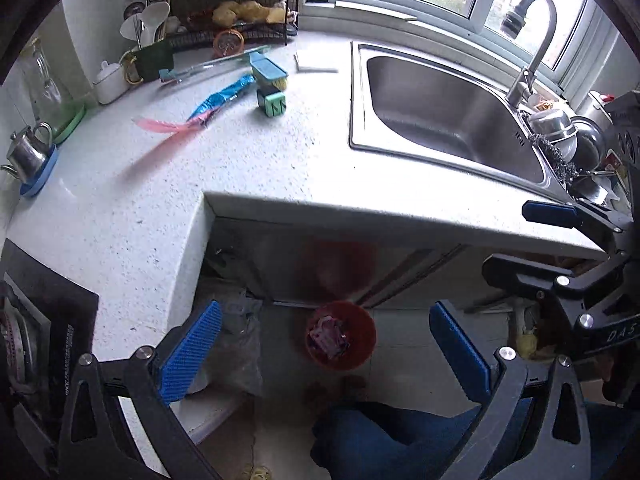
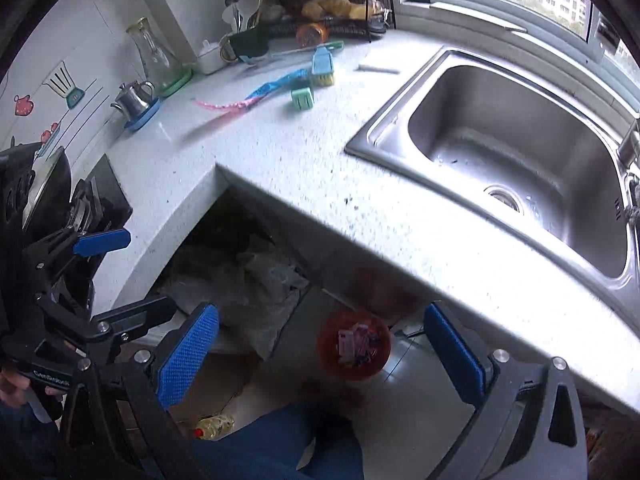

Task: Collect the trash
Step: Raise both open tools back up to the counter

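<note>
A red trash bin (image 1: 341, 335) stands on the floor below the counter edge, with pink wrappers inside; it also shows in the right wrist view (image 2: 354, 345). A blue and pink wrapper (image 1: 218, 102) lies on the white counter at the back, also in the right wrist view (image 2: 266, 90). My left gripper (image 1: 326, 356) is open and empty, hanging over the bin. My right gripper (image 2: 322, 356) is open and empty, also above the bin. The right gripper shows at the right edge of the left wrist view (image 1: 552, 216).
A steel sink (image 1: 444, 108) with faucet sits to the right. A blue brush (image 1: 269, 70) and green block (image 1: 273, 102) lie near the wrapper. A kettle (image 1: 28, 152), carafe and dish rack (image 1: 236, 12) line the back. Grey plastic bags (image 2: 256, 280) lie under the counter. A stove (image 1: 36, 320) is at left.
</note>
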Tool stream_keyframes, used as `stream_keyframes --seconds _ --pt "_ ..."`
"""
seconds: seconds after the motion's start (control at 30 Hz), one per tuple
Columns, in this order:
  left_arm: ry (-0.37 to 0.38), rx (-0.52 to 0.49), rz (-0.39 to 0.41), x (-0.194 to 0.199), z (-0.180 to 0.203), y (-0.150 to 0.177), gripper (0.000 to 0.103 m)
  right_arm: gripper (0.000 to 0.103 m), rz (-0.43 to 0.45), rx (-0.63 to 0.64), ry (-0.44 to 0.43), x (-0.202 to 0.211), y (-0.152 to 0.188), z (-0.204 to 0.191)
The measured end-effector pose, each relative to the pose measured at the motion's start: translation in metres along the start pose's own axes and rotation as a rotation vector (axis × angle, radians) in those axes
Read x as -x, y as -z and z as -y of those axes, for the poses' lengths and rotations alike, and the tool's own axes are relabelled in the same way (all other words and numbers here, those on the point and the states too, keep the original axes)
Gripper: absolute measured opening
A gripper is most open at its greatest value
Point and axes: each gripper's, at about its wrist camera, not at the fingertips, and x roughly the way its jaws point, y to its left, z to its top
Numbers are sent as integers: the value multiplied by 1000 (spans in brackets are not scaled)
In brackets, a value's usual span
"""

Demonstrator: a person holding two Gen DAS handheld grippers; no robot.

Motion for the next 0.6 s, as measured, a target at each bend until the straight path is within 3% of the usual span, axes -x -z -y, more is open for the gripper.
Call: stream_keyframes --seconds 0.27,0.37,0.6 --pt "-65 22 61 21 -23 -51 103 102 48 -14 -73 7 -48 -3" --pt "-76 20 56 18 -36 -68 103 102 57 8 -30 -1 -68 -9" --pt "-60 -11 31 -7 -72 -112 103 102 53 61 -19 -27 -122 -18"
